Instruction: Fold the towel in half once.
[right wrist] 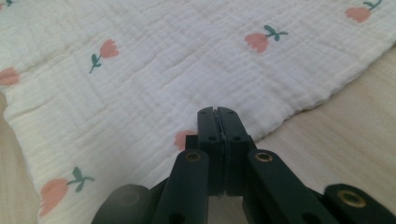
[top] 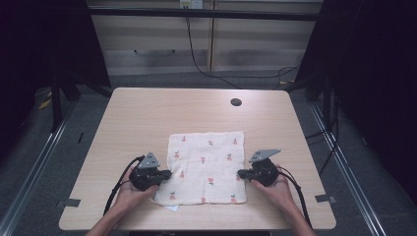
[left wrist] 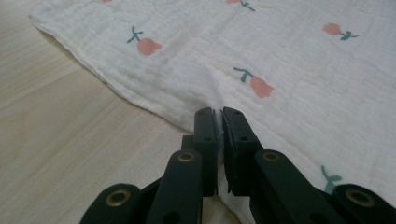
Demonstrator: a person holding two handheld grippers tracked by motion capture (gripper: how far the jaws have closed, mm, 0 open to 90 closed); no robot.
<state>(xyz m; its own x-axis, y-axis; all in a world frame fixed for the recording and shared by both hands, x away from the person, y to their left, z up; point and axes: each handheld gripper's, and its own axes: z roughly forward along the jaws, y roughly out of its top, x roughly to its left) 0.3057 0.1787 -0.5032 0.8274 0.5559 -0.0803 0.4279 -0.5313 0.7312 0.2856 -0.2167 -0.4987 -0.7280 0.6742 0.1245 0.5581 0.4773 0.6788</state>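
Cloth [top: 206, 167] lies spread flat on the near half of the table [top: 147, 113], between your two hands. You've got both side edges gripped, so the hold is made; the lifting or folding looks yet to come, since it sits in one flat layer. Your left gripper [left wrist: 217, 114] is pinching its left edge, a small pucker at the tips. Your right gripper [right wrist: 217, 112] is pressed together on the right edge. It's cream, crinkled, dotted with pink tulips.
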